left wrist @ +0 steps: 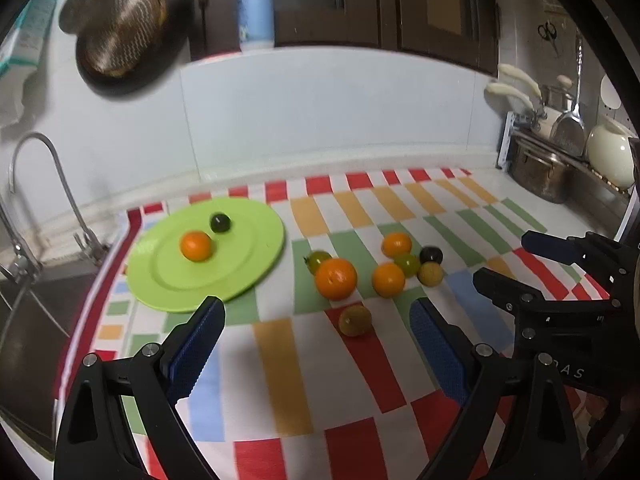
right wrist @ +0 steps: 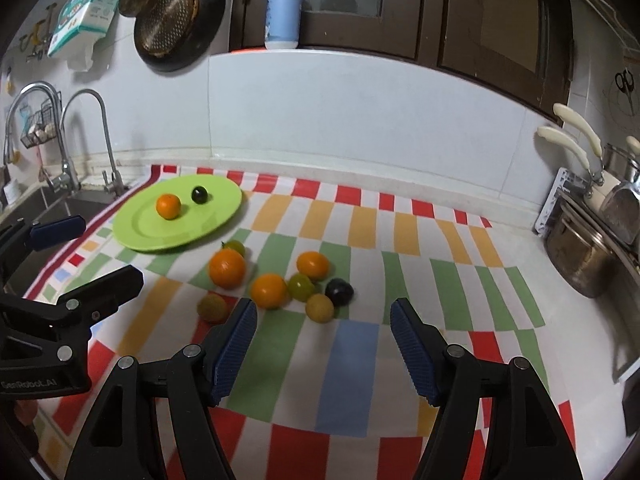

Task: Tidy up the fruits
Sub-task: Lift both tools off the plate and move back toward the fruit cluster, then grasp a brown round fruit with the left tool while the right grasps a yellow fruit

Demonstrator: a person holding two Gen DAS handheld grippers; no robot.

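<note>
A lime green plate (left wrist: 244,264) (right wrist: 132,232) lies on the checked cloth and holds an orange fruit (left wrist: 195,245) (right wrist: 168,206) and a dark fruit (left wrist: 220,222) (right wrist: 199,194). Right of it sits a loose cluster: several orange, green, yellow and dark fruits, among them a big orange (left wrist: 335,278) (right wrist: 227,268) and a brownish fruit (left wrist: 355,320) (right wrist: 212,308) lying nearest. My left gripper (left wrist: 318,314) hovers open just short of the brownish fruit. Open and empty too, my right gripper (right wrist: 324,316) hangs near the yellow fruit (right wrist: 319,308).
A sink with a curved tap (right wrist: 102,136) lies left of the cloth. Metal pots (right wrist: 580,256) and utensils stand at the right. A pan (right wrist: 176,20) hangs on the wall, and a soap bottle (right wrist: 283,10) stands on the ledge behind.
</note>
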